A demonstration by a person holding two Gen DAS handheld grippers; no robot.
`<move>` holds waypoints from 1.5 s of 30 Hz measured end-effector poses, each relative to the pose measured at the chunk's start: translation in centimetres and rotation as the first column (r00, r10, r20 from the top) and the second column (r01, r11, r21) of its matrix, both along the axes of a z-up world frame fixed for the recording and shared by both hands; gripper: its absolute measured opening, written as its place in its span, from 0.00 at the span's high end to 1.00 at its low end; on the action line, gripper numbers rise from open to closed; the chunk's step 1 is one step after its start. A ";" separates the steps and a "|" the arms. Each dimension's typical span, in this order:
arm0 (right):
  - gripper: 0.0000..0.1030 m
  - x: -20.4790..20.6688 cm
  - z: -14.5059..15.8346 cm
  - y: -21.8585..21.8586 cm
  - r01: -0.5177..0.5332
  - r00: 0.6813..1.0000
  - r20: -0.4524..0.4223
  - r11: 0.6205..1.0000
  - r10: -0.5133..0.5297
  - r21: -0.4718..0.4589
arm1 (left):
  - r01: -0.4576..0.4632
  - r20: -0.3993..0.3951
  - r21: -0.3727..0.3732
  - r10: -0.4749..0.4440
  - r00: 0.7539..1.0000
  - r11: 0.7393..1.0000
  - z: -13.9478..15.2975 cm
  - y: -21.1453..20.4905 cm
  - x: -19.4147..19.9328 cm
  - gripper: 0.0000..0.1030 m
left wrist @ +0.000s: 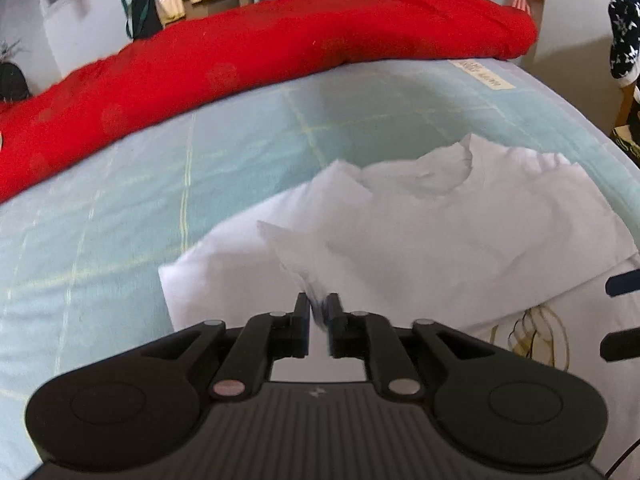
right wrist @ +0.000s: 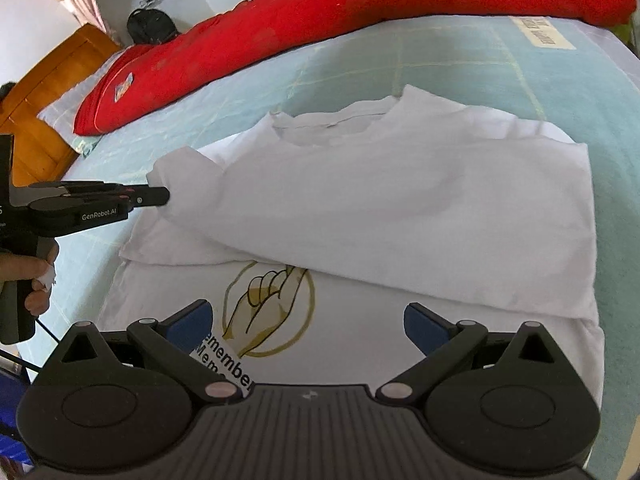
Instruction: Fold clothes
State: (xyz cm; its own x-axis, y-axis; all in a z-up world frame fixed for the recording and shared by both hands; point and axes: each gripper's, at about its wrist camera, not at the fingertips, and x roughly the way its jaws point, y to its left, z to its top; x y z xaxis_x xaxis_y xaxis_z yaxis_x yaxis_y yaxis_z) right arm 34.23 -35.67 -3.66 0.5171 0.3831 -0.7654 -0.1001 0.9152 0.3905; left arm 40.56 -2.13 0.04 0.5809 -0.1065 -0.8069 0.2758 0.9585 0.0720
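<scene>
Your white T-shirt [right wrist: 400, 200] lies on the bed, on a light blue sheet [right wrist: 460, 64] with thin yellow lines. It is partly folded – one side is flipped over the middle, so the plain back shows on top. Under that flap you can see the front print [right wrist: 268, 308], a drawn hand inside a gold ring, with some black words below it (your right tongs cover part of the words). The neck hole [right wrist: 340, 124] points away from you, toward a big red blanket [right wrist: 360, 12] that runs along the far edge of the bed.

Your left gripper [left wrist: 319, 312] is at the sleeve [left wrist: 296, 248] on the left side of the shirt. Its two fingers are close together with only a thin gap, and a bit of white cloth sits in that gap. The picture is blurry right there, so I cannot tell if the pads really pinch the sleeve or have let go. In the right wrist view you can see your left hand [right wrist: 38, 276] around the black handle, and the tip of that tool touches the bunched sleeve.

Your right gripper [right wrist: 308, 320] hangs over the near part of the shirt, just above the print. Its blue pads [right wrist: 424, 326] stand wide apart – nothing is between them, and it holds nothing

A wooden headboard [right wrist: 44, 120] stands at the left end of the bed, past a pale pillow [right wrist: 68, 108]
</scene>
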 end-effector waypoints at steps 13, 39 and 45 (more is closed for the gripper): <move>0.00 2.9 -0.5 -2.2 0.050 0.997 0.063 0.991 -0.042 -0.121 | -0.061 0.013 -0.093 0.063 0.998 0.994 1.0 2.8 -0.5 0.61; 0.00 -1.3 -3.3 -10.2 0.223 0.974 0.107 0.742 -0.201 -0.633 | 0.007 -0.068 -0.088 -0.013 0.998 0.996 -3.1 -3.4 3.6 0.55; 0.00 -2.0 -2.3 -11.9 0.237 0.966 0.053 0.784 -0.253 -0.574 | 0.025 -0.038 -0.059 -0.027 0.999 0.998 -1.8 -3.5 3.2 0.56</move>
